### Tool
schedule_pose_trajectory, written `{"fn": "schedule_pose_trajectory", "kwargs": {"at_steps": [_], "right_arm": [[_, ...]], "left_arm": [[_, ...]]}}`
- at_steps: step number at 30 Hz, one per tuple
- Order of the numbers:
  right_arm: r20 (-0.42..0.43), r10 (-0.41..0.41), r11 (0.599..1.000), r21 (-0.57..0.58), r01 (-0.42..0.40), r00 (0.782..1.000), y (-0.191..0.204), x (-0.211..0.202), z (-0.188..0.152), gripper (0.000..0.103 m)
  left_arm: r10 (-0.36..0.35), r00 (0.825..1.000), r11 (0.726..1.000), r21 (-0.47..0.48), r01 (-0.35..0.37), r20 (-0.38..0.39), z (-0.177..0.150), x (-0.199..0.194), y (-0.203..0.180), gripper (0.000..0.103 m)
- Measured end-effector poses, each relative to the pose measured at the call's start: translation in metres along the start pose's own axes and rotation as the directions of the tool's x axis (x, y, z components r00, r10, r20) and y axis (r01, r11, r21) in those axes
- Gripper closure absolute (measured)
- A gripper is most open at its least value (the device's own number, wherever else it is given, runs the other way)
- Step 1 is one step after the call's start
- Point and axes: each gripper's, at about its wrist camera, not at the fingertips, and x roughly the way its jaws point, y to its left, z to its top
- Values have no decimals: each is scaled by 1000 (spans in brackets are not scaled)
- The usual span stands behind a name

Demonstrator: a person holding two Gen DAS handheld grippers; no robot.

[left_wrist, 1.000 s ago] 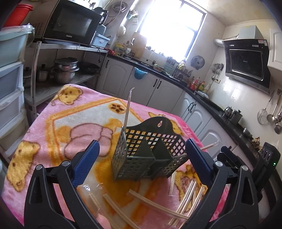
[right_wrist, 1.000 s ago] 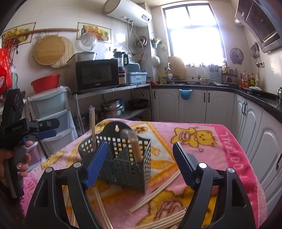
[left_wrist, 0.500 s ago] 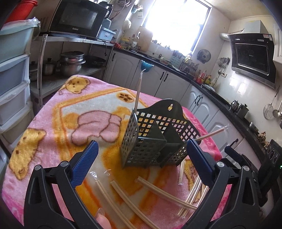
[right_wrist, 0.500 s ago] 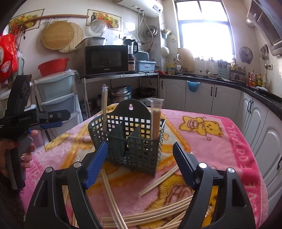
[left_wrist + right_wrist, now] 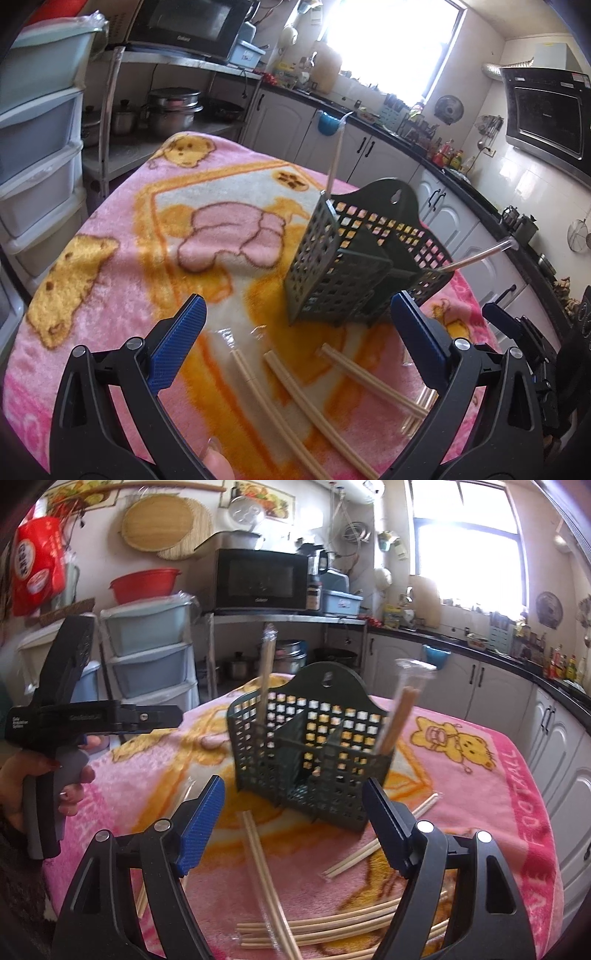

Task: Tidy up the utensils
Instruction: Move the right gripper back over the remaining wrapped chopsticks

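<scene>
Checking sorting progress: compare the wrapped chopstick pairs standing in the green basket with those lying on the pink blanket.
The two wrapped pairs in the green perforated basket, one left, one right, stand upright or leaning. The pairs on the pink blanket, like this one, lie flat and scattered. All are pale, thin sticks.

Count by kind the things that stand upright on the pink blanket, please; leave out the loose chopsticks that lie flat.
Green utensil holder: 1
Chopstick packs standing in it: 2
Total: 3
</scene>
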Motion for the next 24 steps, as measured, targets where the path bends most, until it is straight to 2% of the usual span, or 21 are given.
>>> {"fn": "schedule_pose_trajectory", "kwargs": {"at_steps": [11,18,19,21,23,24], "right_arm": [[-75,37,998,-52,-41,997,20,18,-5,29],[-146,43,996,-68,-53,988,25,35,-9,29],[-159,44,996,-67,-55,986,25,37,-11,29],[-191,49,996,-66,-63,980,25,45,-13,30],[-222,49,995,-69,-66,974,26,52,-15,33],[-236,54,995,-67,-72,970,27,55,-17,34]], "left_arm": [[36,998,999,-7,-36,-46,-15,8,15,11],[41,994,998,-52,-47,-99,-26,23,32,11],[40,993,997,-61,-47,-107,-28,25,35,13],[40,992,996,-75,-49,-123,-31,30,40,23],[29,989,995,-94,-43,-144,-33,37,45,38],[20,988,994,-105,-36,-152,-34,39,47,41]]}}
